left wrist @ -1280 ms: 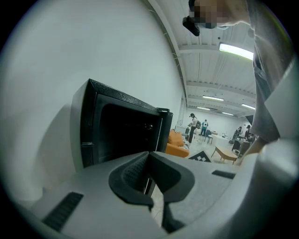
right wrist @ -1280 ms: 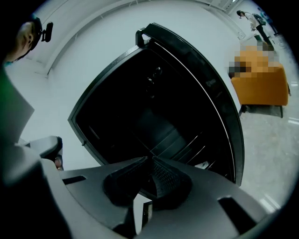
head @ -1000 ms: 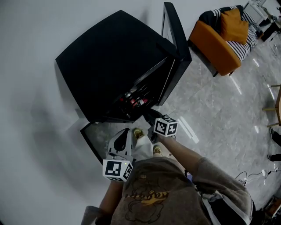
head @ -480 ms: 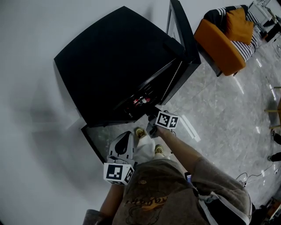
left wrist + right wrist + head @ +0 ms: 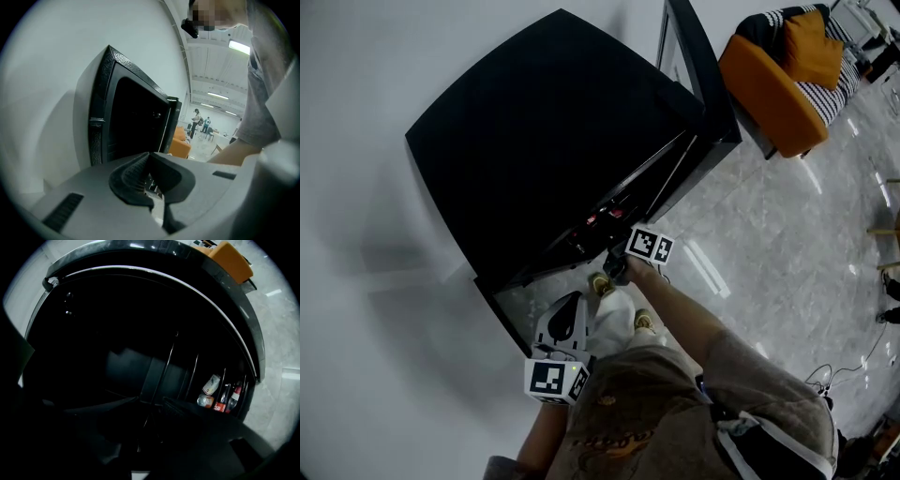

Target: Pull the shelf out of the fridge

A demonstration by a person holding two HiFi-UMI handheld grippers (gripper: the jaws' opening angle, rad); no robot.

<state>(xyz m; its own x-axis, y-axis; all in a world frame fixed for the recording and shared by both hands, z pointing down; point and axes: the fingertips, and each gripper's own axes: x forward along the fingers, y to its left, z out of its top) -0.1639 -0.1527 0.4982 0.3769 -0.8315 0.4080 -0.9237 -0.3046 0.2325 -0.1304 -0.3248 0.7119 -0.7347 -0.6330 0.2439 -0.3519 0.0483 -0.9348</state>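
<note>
The wire shelf (image 5: 164, 373) is sitting inside the dark cavity of the black fridge (image 5: 553, 141), its thin rods running from the front edge of the opening back into the gloom. It is lying fully within the cabinet, with nothing of it projecting past the front edge. The right gripper (image 5: 617, 267) is reaching in at the lower front edge of the opening. In the right gripper view its tongs (image 5: 150, 401) are standing a little spread, with one rod of the shelf passing down between them. The dark is making it impossible to say whether either pad is touching that rod. A few drinks (image 5: 220, 397), a can and red-labelled bottles, are showing toward the lower right corner of the opening, beyond the neighbouring rods. The fridge door (image 5: 703, 75) is hanging wide open along the right edge of the cabinet. The left gripper (image 5: 566, 314) is hovering outside the fridge, below its front left corner and well apart from the shelf. In the left gripper view its tongs (image 5: 152, 197) are pressed together at the tips and pinching nothing, and they are pointing at the fridge's side. The person's forearm (image 5: 684, 314) is stretching from the lower right toward the opening. An orange sofa (image 5: 769, 75) is standing on the pale glossy floor (image 5: 769, 244) past the door, near the top right corner of the head view.
</note>
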